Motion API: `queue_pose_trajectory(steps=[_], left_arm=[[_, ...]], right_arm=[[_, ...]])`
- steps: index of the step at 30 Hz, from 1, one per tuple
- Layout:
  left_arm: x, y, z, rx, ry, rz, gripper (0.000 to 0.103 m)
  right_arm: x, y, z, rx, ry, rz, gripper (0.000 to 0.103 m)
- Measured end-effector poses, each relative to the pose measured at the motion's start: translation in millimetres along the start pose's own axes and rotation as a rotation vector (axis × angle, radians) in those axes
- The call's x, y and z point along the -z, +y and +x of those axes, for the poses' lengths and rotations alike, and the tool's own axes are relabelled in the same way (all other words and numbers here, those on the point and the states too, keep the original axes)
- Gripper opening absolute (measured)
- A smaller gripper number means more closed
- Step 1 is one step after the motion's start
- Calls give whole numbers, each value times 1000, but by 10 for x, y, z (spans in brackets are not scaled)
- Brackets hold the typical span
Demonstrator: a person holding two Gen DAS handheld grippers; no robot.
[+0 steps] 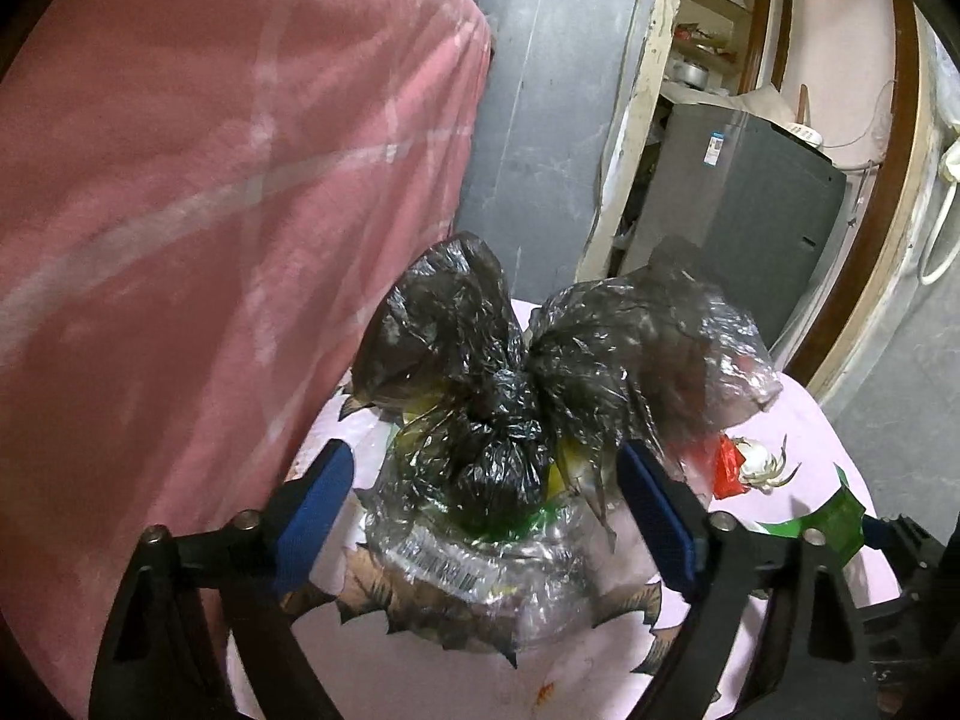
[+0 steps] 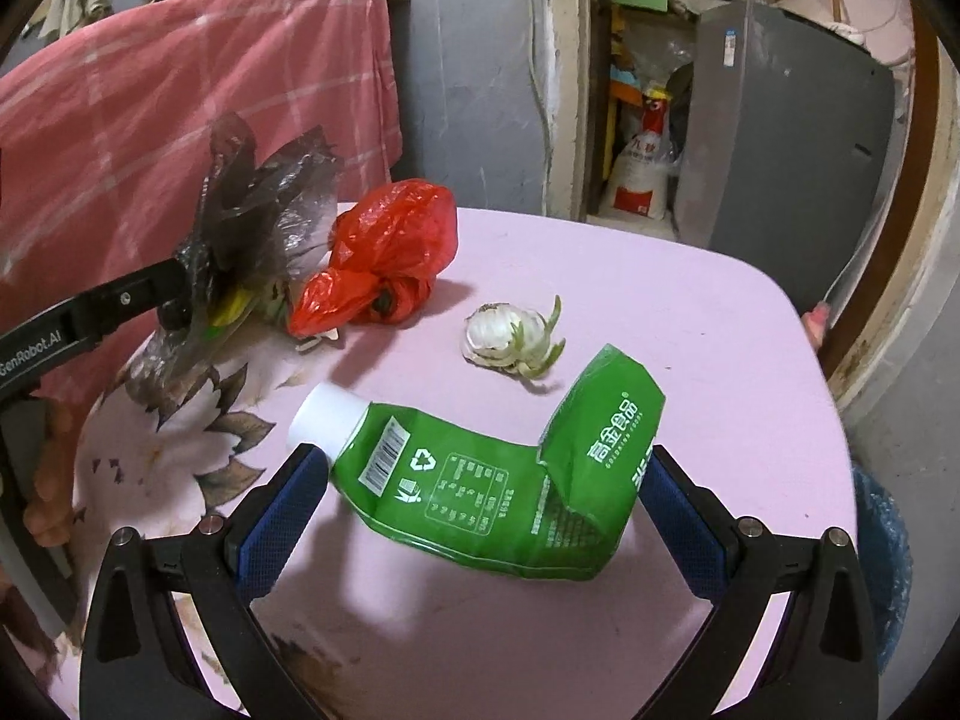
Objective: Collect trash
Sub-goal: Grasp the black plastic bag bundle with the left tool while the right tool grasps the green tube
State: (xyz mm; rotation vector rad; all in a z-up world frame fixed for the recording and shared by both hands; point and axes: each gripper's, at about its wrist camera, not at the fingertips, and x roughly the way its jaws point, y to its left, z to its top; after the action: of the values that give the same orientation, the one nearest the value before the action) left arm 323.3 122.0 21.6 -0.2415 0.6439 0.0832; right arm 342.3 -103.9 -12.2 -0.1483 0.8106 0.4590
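Note:
A knotted dark plastic trash bag sits on the pink table; my left gripper is open with its blue pads on either side of the knot, not touching it. In the right wrist view the same bag shows at the left with the left gripper's finger at it. A bent green pouch with a white cap lies flat between the open fingers of my right gripper. A red plastic bag and a garlic husk lie further back.
A pink checked cloth hangs over something at the left, close to the table. A grey appliance and a doorway with shelves and a white sack stand behind. A blue bin edge shows at the right.

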Motion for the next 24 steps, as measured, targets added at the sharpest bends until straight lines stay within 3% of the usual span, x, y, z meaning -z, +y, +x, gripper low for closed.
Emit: queue_pose_trajectory(steps=[4,12,16,24], left_arm=[[-23,29,57,29,31,-16,65],[-44,125,90,57,87,-69,23],[-40,172,6,56,80,-87,16],[149,93,-285,39,44,-99,13]], right_arm=[[-18,-15,43,-21,13,13,103],[-9,-16,100,-44,34,21,103],[-10,-19,120,-50,42,20,103],[-46,24,162,-49,48,21,103]])
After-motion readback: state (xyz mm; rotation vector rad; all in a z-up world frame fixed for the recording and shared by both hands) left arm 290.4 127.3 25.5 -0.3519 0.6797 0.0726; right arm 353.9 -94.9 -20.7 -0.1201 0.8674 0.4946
